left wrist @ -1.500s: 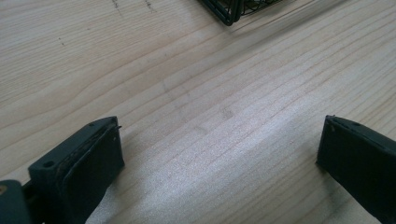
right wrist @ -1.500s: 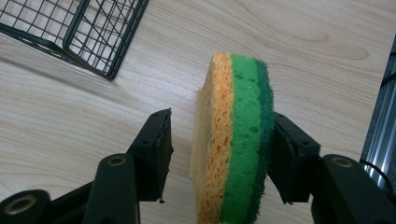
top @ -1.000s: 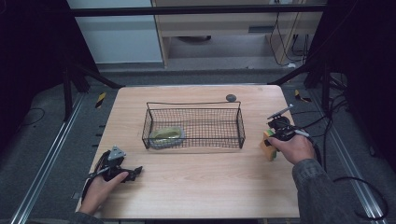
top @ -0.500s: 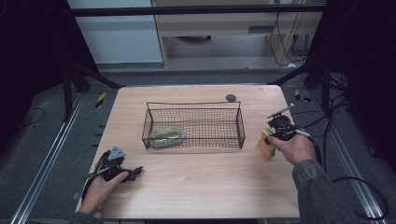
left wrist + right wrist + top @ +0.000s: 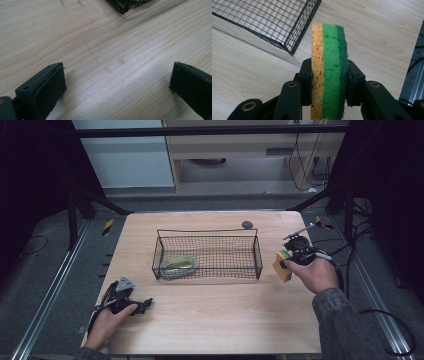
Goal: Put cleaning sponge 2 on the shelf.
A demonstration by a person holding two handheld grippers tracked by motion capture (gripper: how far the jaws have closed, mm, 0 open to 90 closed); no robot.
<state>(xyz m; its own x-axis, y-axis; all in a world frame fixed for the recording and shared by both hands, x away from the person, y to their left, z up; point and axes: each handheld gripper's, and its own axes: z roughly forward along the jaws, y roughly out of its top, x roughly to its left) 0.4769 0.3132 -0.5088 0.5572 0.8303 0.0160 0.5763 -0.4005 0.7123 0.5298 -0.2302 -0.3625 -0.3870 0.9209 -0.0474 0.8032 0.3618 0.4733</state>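
A black wire basket (image 5: 207, 236) stands in the middle of the wooden table (image 5: 215, 320), with a green object (image 5: 176, 265) lying in its left end. My right gripper (image 5: 286, 264) is shut on a yellow and green sponge (image 5: 281, 265), held on edge just right of the basket and lifted off the table. In the right gripper view the sponge (image 5: 329, 70) is squeezed between both jaws, with the basket's corner (image 5: 291, 51) beyond it. My left gripper (image 5: 146, 304) rests low at the table's front left, open, and its view has bare wood between the jaws.
A small dark round object (image 5: 247, 224) lies on the table behind the basket's right end. The table's right edge (image 5: 316, 285) runs close under my right hand. A basket corner (image 5: 121, 7) sits at the top of the left gripper view.
My right gripper with the sponge has shifted slightly toward the basket. The left gripper has stayed where it was.
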